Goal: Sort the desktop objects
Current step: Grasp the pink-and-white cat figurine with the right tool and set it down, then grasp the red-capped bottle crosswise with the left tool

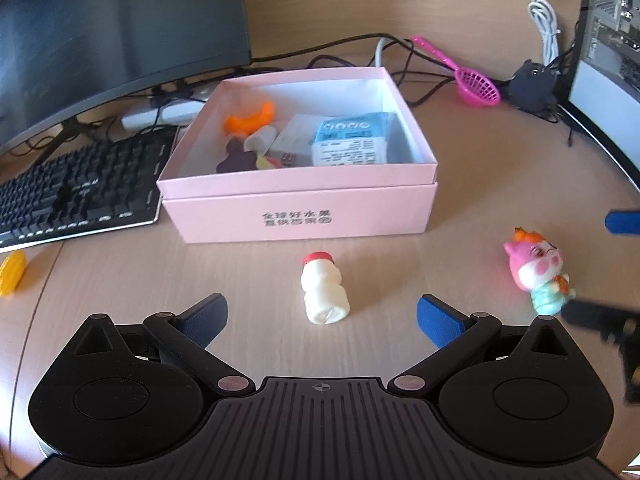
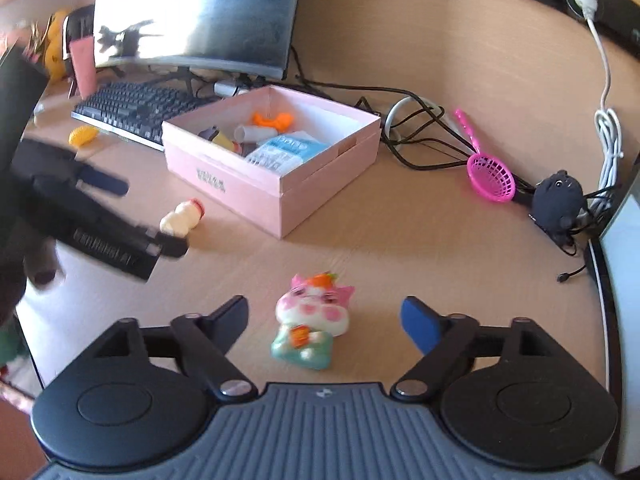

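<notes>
A small white bottle with a red cap [image 1: 324,290] lies on the desk between the tips of my open left gripper [image 1: 322,316]; it also shows in the right wrist view [image 2: 182,218]. A pink and white cat figurine [image 2: 312,322] lies between the fingers of my open right gripper [image 2: 324,318]; it also shows in the left wrist view [image 1: 538,274]. An open pink box [image 1: 296,204] behind them holds an orange toy [image 1: 250,118], a blue and white carton [image 1: 352,140] and several small items.
A black keyboard [image 1: 76,192] and a monitor [image 1: 100,32] stand at the left. A yellow toy [image 1: 12,276] lies at the left edge. A pink toy strainer [image 1: 476,84], a dark plush [image 1: 530,86] and cables [image 1: 420,60] lie behind the box.
</notes>
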The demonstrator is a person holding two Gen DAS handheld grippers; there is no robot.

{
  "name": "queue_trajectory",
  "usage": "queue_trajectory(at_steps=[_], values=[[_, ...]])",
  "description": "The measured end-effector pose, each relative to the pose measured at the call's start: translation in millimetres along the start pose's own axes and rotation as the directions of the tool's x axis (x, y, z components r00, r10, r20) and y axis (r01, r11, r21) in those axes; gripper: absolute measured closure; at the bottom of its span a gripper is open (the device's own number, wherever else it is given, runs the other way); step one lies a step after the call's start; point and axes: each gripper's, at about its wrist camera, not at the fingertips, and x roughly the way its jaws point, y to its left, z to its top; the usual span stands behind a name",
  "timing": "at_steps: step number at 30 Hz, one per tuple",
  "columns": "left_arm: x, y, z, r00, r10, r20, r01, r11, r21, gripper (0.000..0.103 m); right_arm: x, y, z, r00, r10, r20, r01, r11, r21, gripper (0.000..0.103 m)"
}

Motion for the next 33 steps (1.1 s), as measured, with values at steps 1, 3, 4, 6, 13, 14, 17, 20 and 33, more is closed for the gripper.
queue_trajectory(at_steps=[1, 3, 4, 6, 13, 14, 17, 20, 33], values=[[1, 0, 0, 1.0, -0.002, 0.002, 0.002, 1.0, 0.005, 0.0, -2, 3, -3, 1.0, -0.01, -0.009, 0.01, 1.0, -0.008, 0.017], [4, 0, -3, 1.0, -0.001, 0.004, 0.001, 1.0, 0.015, 0.0, 0, 11, -9, 0.999, -0.023, -0.027, 0.023, 1.0, -0.018, 0.017], [6, 0, -4, 1.0, 0.002, 0.003, -0.002, 1.0, 0.017, 0.0, -1, 15, -11, 0.999, -0.028, -0.03, 0.027, 0.999, -0.019, 0.016], [11, 2, -7, 1.0, 0.015, 0.001, -0.015, 0.999, 0.029, 0.0, -1, 21, -12, 0.999, -0.032, -0.028, 0.031, 0.999, -0.016, 0.014], [14, 13, -14, 0.997, 0.077, 0.029, -0.078, 0.995, 0.066, 0.0, -2, 38, -13, 0.999, -0.043, -0.017, 0.043, 0.998, -0.054, 0.007], [14, 15, -14, 0.997, 0.077, 0.028, -0.078, 0.995, 0.066, 0.0, -2, 39, -14, 0.999, -0.043, -0.019, 0.042, 0.998, -0.055, 0.007], [15, 15, -15, 0.995, 0.099, 0.031, -0.102, 0.991, 0.084, 0.0, -1, 41, -15, 0.999, -0.046, -0.025, 0.045, 0.998, -0.053, 0.007], [18, 18, -15, 0.986, 0.161, 0.034, -0.163, 0.983, 0.089, 0.0, 0, 41, -15, 0.998, -0.056, -0.027, 0.055, 0.997, -0.056, 0.007], [16, 73, -11, 0.934, 0.356, -0.009, -0.356, 0.934, -0.019, 0.0, 15, 20, -19, 0.987, -0.145, -0.07, 0.144, 0.989, -0.018, 0.006]])
